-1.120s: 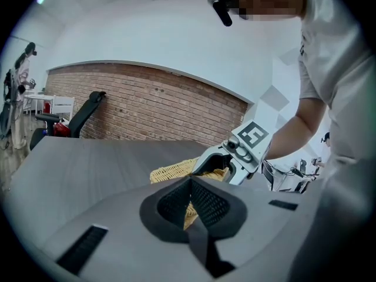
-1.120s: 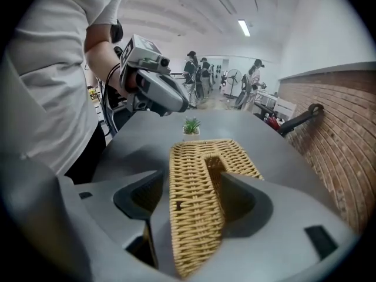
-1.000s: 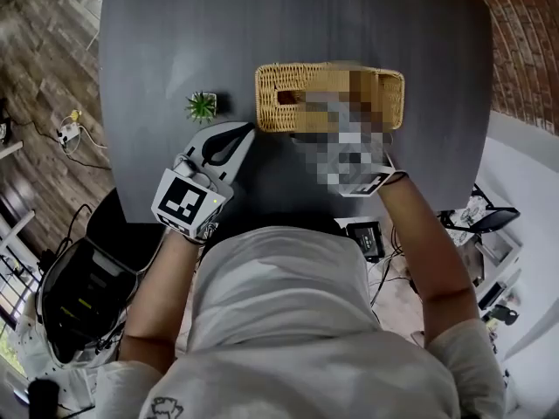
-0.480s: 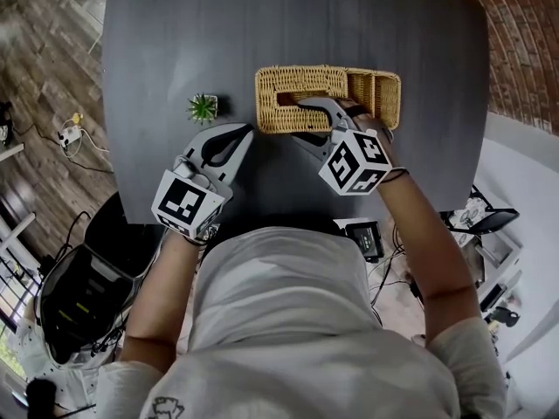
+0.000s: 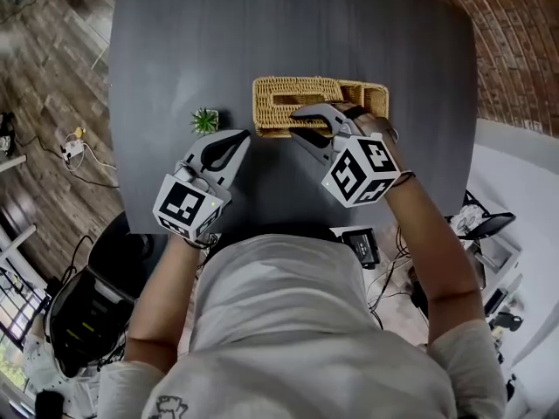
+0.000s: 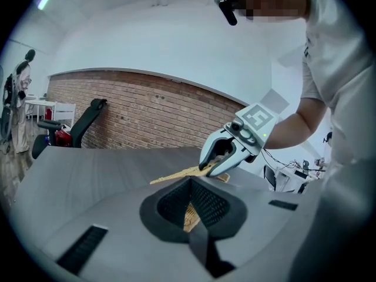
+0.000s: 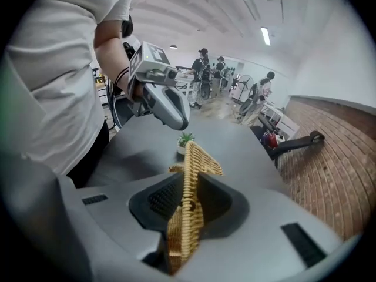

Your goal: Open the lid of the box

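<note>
In the head view, your tan woven wicker box (image 5: 367, 94) sits mid-table (image 5: 175, 42), with a small plant (image 5: 205, 120) just left of it. Your left gripper (image 5: 243, 136) rests at its near left corner. Your right gripper (image 5: 295, 120) has just been closing and now pinches the near edge of the slotted lid (image 5: 279, 90). In the left gripper view, your jaws are drawn together and the lid slants up towards the right gripper. In the right gripper view, the flat wicker panel stands edge-on, clamped between your pads.
</note>
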The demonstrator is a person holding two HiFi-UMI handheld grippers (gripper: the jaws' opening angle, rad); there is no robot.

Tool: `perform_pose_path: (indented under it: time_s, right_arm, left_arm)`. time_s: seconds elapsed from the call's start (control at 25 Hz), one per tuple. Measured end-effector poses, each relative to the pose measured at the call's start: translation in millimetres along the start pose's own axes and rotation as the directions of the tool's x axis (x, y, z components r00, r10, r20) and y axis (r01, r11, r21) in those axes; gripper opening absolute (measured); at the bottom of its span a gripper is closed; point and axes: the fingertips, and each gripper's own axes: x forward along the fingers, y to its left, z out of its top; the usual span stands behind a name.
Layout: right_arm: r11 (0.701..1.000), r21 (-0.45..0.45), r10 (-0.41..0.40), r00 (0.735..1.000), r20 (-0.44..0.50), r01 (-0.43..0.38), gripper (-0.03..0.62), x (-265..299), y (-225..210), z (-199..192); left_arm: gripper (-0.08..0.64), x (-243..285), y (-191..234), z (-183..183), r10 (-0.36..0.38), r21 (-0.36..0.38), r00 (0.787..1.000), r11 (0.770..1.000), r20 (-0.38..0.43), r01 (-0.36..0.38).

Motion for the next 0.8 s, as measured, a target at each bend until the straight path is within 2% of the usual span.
perform_pose_path:
  time_s: [0.16,0.56,0.8]
  right_arm:
    - [0.999,-0.019,-0.041,0.999,0.017,0.042,0.046,-15.0,-28.4,14.9]
    - [0.993,-0.05,-0.107,0.994,0.009,0.107,0.043,-21.6,-98.4,23.1]
    - [0.995,0.002,-0.104,0.994,0.032,0.104,0.048,-13.9,-129.3,21.8]
  left_arm:
    - [0.011,0.8,1.1,9.8,-0.005,0.014,1.0,1.0,0.015,0.005]
    - [0.011,6.1,9.6,16.2,0.007,0.017,1.0,1.0,0.02,-0.007]
    - [0.011,6.9,12.4,15.3,0.015,0.013,1.0,1.0,0.02,-0.015]
